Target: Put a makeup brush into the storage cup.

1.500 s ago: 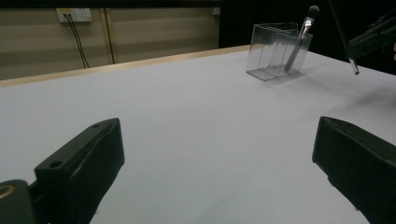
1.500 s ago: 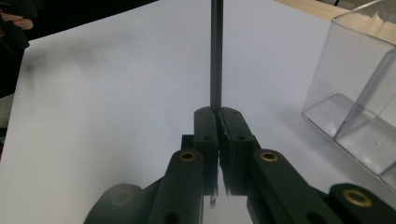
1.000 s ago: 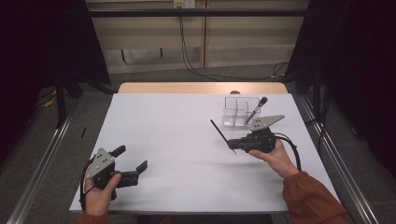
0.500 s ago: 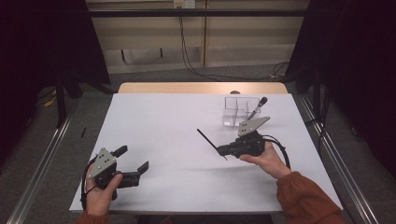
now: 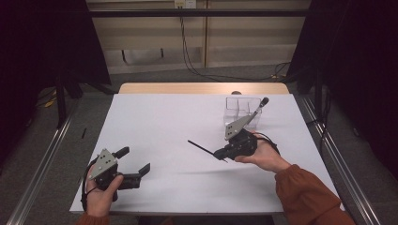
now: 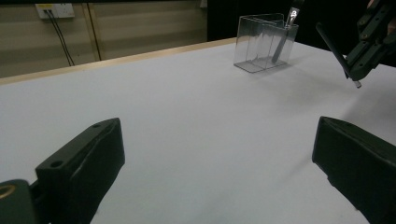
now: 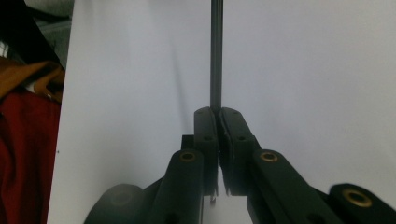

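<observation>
In the high view, a thin black stick [image 5: 202, 149] is seen clamped in the closed jaws of the right gripper [image 5: 220, 153], its long end reaching past the jaws over the white worktop [image 5: 169, 122]. A clear box [image 5: 241, 108] holding a dark-handled tool [image 5: 257, 108] stands behind that gripper. The left gripper [image 5: 136, 161] is held near the worktop's near edge, jaws spread apart and empty.

In the left gripper view, bare worktop is seen between the parted jaws, with the box [image 6: 261, 43] well beyond them and the stick [image 6: 336, 51] beyond the right-hand jaw.

In the right gripper view, the stick [image 7: 216, 56] is pinched between the shut jaws and runs straight ahead.
</observation>
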{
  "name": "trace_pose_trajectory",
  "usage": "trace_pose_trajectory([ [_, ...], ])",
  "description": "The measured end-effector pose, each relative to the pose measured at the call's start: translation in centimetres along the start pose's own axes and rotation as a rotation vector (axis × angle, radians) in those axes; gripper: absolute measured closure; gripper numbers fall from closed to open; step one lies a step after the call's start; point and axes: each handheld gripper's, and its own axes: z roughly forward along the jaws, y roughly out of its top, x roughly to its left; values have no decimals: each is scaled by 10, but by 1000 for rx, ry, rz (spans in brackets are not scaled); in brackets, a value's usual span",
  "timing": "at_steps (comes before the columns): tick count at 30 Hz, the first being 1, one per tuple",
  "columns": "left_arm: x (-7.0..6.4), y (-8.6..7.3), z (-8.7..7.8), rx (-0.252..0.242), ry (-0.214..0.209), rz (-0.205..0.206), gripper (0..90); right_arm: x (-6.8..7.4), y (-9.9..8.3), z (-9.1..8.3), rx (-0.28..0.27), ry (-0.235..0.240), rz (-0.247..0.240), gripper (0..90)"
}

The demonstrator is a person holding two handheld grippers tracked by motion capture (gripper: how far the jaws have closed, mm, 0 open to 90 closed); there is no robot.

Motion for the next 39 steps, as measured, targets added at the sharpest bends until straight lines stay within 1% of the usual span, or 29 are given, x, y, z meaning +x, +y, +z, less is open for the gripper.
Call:
trace_pose_trajectory([
  [2, 0, 0, 0, -1, 0, 1, 24, 1, 2, 1, 31, 6, -15, 865],
  [6, -1, 0, 1, 4, -9, 5, 28, 3, 5, 3, 131, 16, -57, 865],
  [8, -1, 0, 1, 5, -16, 10, 29, 4, 6, 3, 156, 7, -67, 865],
  [12, -1, 1, 1, 9, -25, 14, 28, 4, 7, 2, 198, 12, -83, 865],
  [14, -1, 1, 2, 12, -19, 8, 28, 6, 8, 2, 223, 14, -88, 866],
  [15, -1, 1, 3, 20, -16, 9, 22, 6, 9, 3, 239, 23, -98, 865],
  [16, -1, 2, 4, 27, -9, 0, 14, 7, 9, 3, 246, 24, -102, 865],
  [17, -2, 2, 4, 35, -3, 0, 14, 7, 10, 3, 257, 25, -100, 866],
  [18, -2, 2, 5, 40, -5, 5, 15, 8, 10, 3, 267, 29, -102, 865],
  [20, -3, 3, 6, 44, -18, -3, 15, 8, 11, 5, 283, 31, -102, 866],
  [22, -3, 4, 6, 47, -26, -10, 15, 7, 10, 7, 306, 43, -110, 866],
  [23, -3, 4, 6, 47, -34, -14, 15, 8, 10, 7, 322, 58, -112, 865],
  [25, -2, 4, 7, 49, -42, -9, 14, 8, 9, 9, 339, 67, -116, 865],
  [26, -2, 5, 7, 45, -55, -18, 13, 8, 9, 9, 353, 70, -120, 865],
  [27, -2, 5, 7, 51, -51, -13, 14, 8, 9, 10, 365, 75, -122, 865],
  [28, -1, 6, 7, 53, -48, -1, 14, 8, 9, 10, 374, 75, -122, 865],
  [29, -1, 8, 7, 45, -75, -9, 13, 7, 9, 10, 378, 74, -126, 865],
  [30, -1, 8, 7, 46, -76, -12, 13, 6, 9, 9, 375, 74, -123, 865],
  [32, -3, 10, 8, 53, -84, 4, 14, 6, 10, 8, 377, 70, -119, 865],
  [33, -3, 11, 8, 64, -92, 5, 14, 6, 10, 8, 372, 73, -125, 865],
  [34, -5, 12, 9, 67, -97, -5, 16, 6, 10, 8, 374, 71, -124, 865],
  [37, -10, 15, 14, 81, -122, 17, 16, 6, 11, 7, 366, 72, -126, 865],
  [38, -12, 17, 15, 87, -121, 30, 16, 7, 11, 7, 362, 76, -131, 865],
  [39, -13, 18, 16, 88, -130, 33, 16, 7, 11, 6, 363, 75, -129, 865],
])
